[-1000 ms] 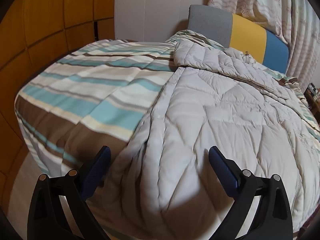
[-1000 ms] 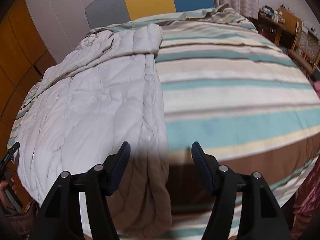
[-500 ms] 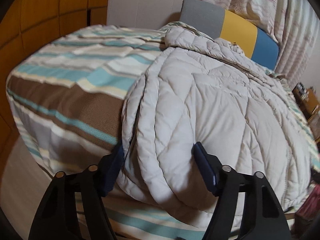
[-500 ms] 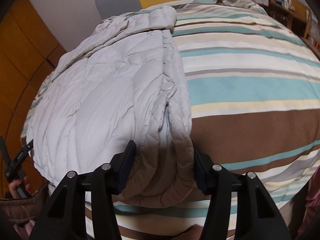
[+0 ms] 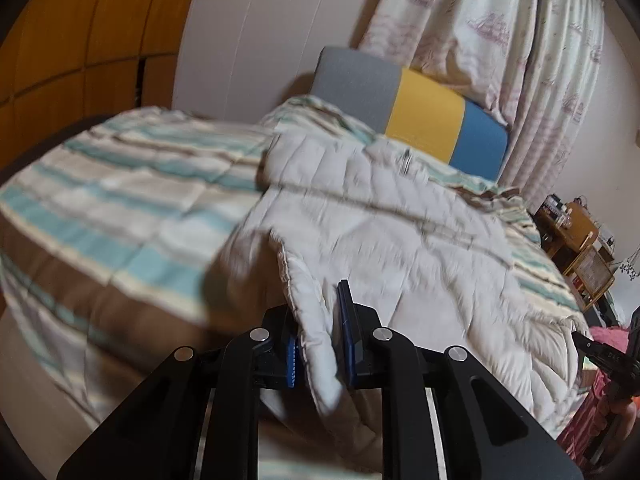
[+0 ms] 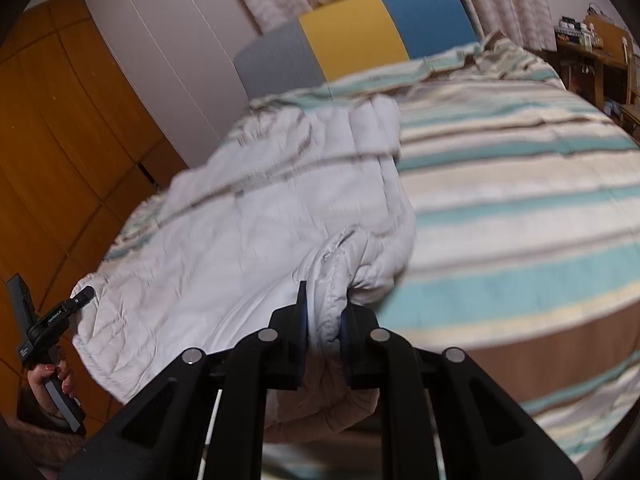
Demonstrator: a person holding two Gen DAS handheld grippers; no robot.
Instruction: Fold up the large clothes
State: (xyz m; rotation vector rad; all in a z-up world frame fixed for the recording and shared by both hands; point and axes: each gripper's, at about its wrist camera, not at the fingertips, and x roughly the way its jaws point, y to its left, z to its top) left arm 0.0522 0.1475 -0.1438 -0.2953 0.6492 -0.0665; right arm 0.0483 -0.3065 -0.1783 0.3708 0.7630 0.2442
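A pale grey quilted puffer coat [image 5: 384, 232] lies lengthwise on a striped bed, its far end bunched near the headboard. My left gripper [image 5: 318, 344] is shut on the coat's near left hem corner and holds it raised off the bed. The same coat shows in the right wrist view [image 6: 240, 232]. My right gripper [image 6: 324, 324] is shut on the coat's near right hem corner, where the fabric is bunched and lifted. The left gripper also shows at the left edge of the right wrist view [image 6: 52, 320]. Both views are motion-blurred.
The bed has a striped teal, cream and brown cover [image 6: 520, 200] and a grey, yellow and blue headboard [image 5: 404, 108]. Orange wooden wardrobes [image 6: 60, 140] stand on the left. Patterned curtains [image 5: 500, 40] hang behind. A cluttered wooden desk [image 5: 576, 236] stands at the right.
Both grippers, open around the coat's near hem half a second ago, have shut on its two corners. They have lifted the hem up off the bed edge.
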